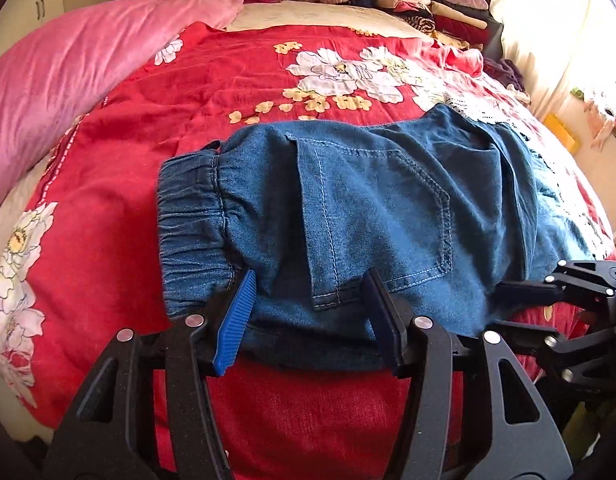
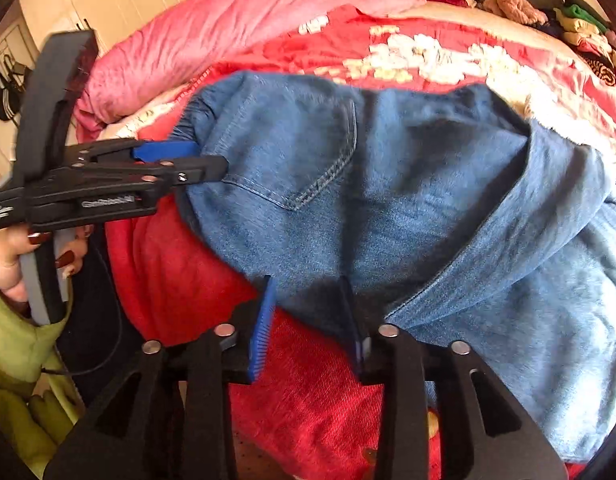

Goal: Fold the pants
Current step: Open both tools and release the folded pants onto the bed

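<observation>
The pants (image 1: 371,208), blue denim and folded, lie near the front edge of the bed (image 1: 196,128), waistband toward its left side. Their right portion runs out of the left-wrist view; the right-wrist view is blurred. The left tongs (image 1: 308,320) stand open astride the near hem. The right tongs (image 2: 308,320) also stand open, denim between the pads, unpinched. Stacked clothes (image 1: 419,4) occupy the far right corner.

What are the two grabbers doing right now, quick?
Left gripper: open, jeans edge between its fingers, not pinched.
Right gripper: open, same jeans, not pinched.
</observation>
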The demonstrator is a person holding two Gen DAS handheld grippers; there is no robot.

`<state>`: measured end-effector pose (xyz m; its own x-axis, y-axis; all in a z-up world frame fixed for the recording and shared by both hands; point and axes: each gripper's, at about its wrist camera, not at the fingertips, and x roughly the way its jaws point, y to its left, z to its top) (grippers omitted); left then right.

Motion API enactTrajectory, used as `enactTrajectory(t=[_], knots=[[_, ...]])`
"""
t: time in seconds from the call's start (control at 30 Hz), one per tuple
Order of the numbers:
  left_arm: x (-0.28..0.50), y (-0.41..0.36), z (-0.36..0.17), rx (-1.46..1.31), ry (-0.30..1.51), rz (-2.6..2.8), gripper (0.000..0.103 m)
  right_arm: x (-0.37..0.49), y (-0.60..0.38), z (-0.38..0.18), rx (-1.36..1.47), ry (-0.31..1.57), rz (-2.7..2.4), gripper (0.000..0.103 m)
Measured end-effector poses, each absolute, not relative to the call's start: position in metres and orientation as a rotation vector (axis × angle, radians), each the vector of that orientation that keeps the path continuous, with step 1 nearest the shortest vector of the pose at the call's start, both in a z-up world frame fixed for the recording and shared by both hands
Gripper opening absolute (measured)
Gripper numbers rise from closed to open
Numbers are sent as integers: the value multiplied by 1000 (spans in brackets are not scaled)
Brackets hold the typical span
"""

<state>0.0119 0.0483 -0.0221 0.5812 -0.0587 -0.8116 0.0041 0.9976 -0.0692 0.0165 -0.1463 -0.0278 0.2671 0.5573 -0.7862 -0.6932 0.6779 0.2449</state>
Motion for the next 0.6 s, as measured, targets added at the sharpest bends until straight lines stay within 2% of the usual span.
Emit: enactTrajectory(t=[0.03,0.1,0.37,0.4,0.5,0.6], knots=[[11,49,-21,-67,947,-36,47,14,-150,-23,-147,971,851,52],[7,48,-16,-76,936,-34,48,11,-155,-15,-137,946,847,52],[-7,43,15,-79,873,-42,64,19,-191,11,-68,873,757,52],[-8,41,20,-80,862,-46,66,21,-196,13,-61,866,744,53],[-9,36,28,-78,848,-59,74,23,-211,19,-39,844,704,65],[-8,28,32,-73,844,-79,76,26,-224,23,-22,830,672,65]])
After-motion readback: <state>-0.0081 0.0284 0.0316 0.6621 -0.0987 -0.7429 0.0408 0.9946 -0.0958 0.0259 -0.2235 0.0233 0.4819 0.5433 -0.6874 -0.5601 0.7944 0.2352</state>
